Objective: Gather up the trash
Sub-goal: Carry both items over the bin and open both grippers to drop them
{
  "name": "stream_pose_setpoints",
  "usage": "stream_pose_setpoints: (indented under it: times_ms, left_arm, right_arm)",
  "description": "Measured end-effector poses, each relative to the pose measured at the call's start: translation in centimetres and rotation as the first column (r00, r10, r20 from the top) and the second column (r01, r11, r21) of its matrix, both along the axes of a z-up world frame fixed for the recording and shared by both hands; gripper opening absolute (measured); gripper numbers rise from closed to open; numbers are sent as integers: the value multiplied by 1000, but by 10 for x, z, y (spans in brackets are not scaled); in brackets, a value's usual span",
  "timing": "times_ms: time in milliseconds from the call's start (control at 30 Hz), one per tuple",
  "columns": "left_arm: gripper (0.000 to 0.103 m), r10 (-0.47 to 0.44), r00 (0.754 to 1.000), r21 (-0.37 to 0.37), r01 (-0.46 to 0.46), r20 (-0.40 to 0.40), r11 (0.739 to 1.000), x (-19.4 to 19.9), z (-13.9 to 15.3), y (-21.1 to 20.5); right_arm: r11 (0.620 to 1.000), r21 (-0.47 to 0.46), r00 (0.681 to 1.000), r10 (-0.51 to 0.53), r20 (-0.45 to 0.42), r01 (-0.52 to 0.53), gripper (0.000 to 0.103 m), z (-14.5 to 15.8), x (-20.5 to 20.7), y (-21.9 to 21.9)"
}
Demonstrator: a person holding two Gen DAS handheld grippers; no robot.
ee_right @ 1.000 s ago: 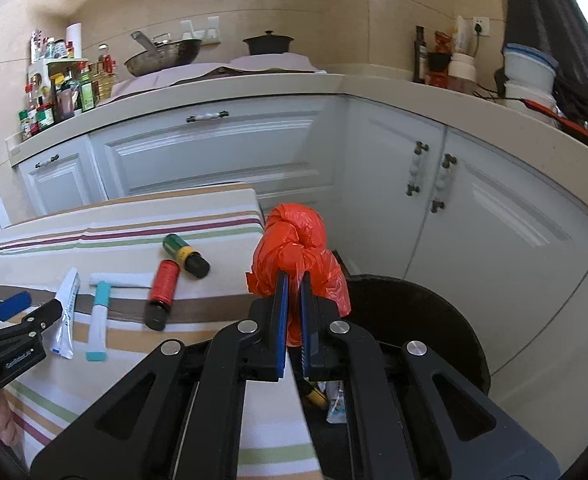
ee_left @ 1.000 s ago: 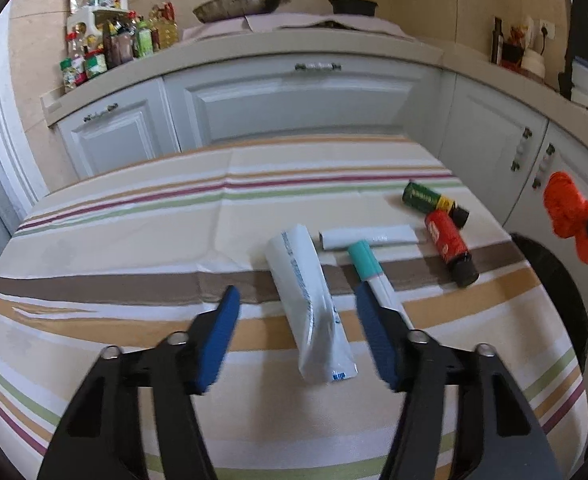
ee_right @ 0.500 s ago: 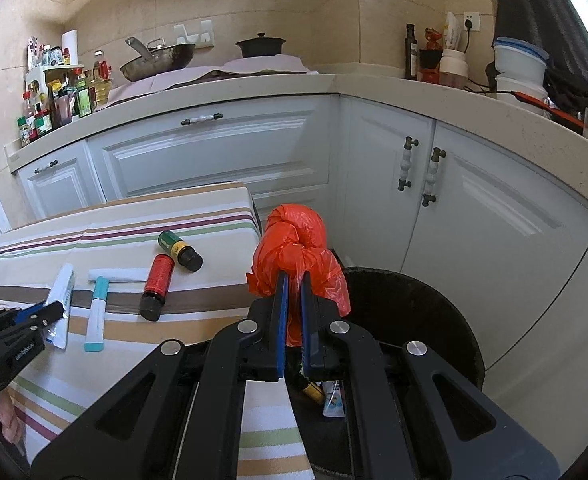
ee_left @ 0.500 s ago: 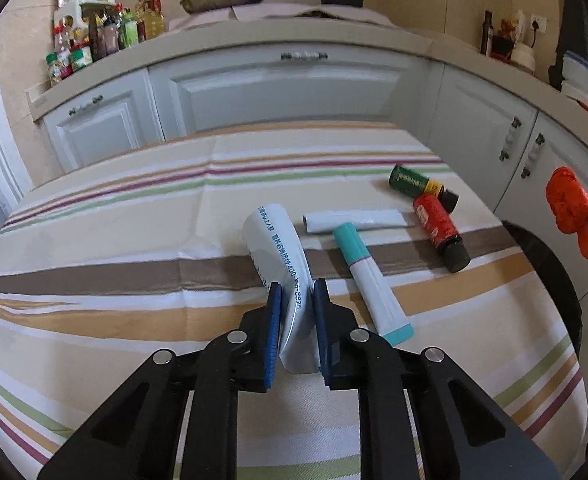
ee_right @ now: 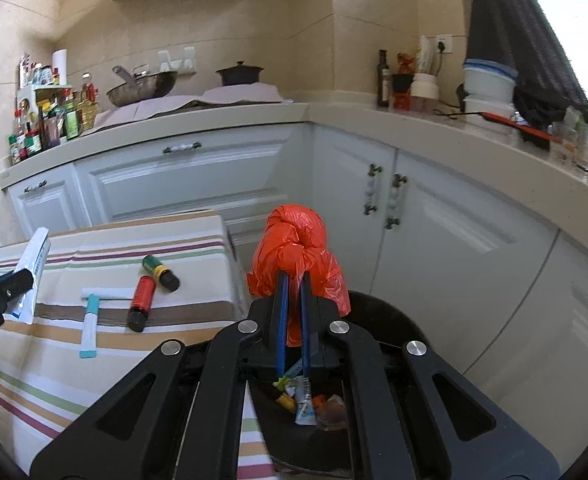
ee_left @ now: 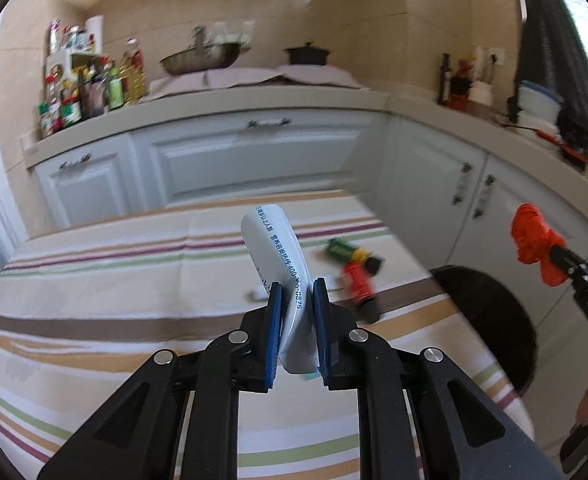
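Observation:
My left gripper is shut on a white tube with blue print and holds it tilted up above the striped table. The tube also shows in the right wrist view. My right gripper is shut on a knotted orange plastic bag, held over the black bin; the bag also shows in the left wrist view. On the table lie a red bottle, a green bottle, a teal-capped tube and a white stick.
The black bin stands on the floor right of the table and holds several scraps. White cabinets and a worktop with pots and bottles run behind and to the right.
My left gripper closed on the white tube and lifted it off the table, tipping upward. My right gripper with the orange bag has stayed over the bin.

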State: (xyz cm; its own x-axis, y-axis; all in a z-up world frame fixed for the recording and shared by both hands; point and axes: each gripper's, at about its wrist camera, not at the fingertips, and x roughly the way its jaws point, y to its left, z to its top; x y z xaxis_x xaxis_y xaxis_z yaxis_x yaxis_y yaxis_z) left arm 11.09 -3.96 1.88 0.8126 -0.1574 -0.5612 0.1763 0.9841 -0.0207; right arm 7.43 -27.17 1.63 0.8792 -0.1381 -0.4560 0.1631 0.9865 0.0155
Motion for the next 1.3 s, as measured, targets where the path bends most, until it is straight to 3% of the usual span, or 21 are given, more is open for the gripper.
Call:
stream_pose_setpoints:
  times_ms: [300,667,1300]
  left_arm:
    - [16,-144,989,-10,144,39,990,-3,13,-61]
    - [16,-283,958,39,282,46,959,-1,7,-131]
    - [17,-344,939,114,343,-6,933,25,-30,-193]
  right_arm:
    - [997,-10,997,-77,15,77,5,4,-17,-31]
    - [987,7,987,-158,16,158,5,-5,-29,-69]
    - [981,54,982,-186,-33,187,5,-40,-8,-99]
